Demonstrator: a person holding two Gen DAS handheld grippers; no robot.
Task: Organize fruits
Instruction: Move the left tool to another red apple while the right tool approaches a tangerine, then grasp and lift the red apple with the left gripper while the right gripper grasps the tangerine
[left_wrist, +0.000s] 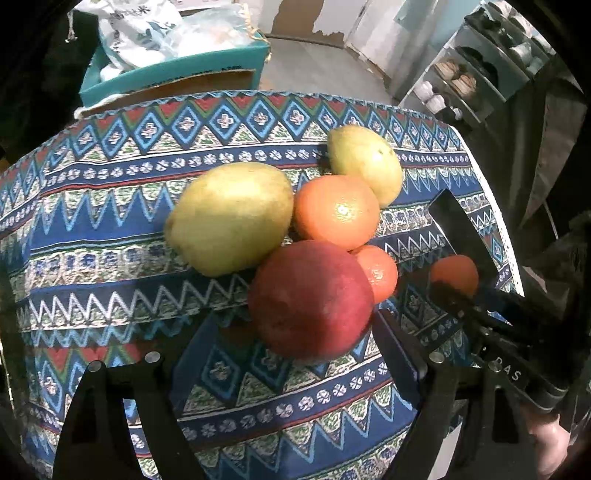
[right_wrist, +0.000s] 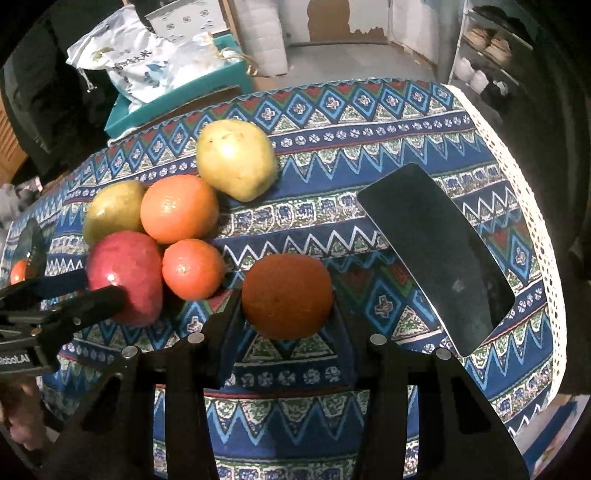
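On the patterned tablecloth (left_wrist: 92, 229) lies a cluster of fruit: two yellow-green pears (left_wrist: 231, 218) (left_wrist: 364, 162), a large orange (left_wrist: 336, 212), a small orange (left_wrist: 378, 271) and a red apple (left_wrist: 312, 299). My left gripper (left_wrist: 291, 332) has its jaws on either side of the red apple (right_wrist: 125, 275). My right gripper (right_wrist: 286, 314) is shut on another orange (right_wrist: 286, 295), apart from the cluster, low over the cloth; it also shows in the left wrist view (left_wrist: 454, 275).
A black rectangular tray (right_wrist: 436, 251) lies on the cloth at the right, near the lace table edge (right_wrist: 532, 206). A teal box (left_wrist: 177, 70) with white bags stands beyond the table's far edge. Shelves (left_wrist: 472, 74) stand at the far right.
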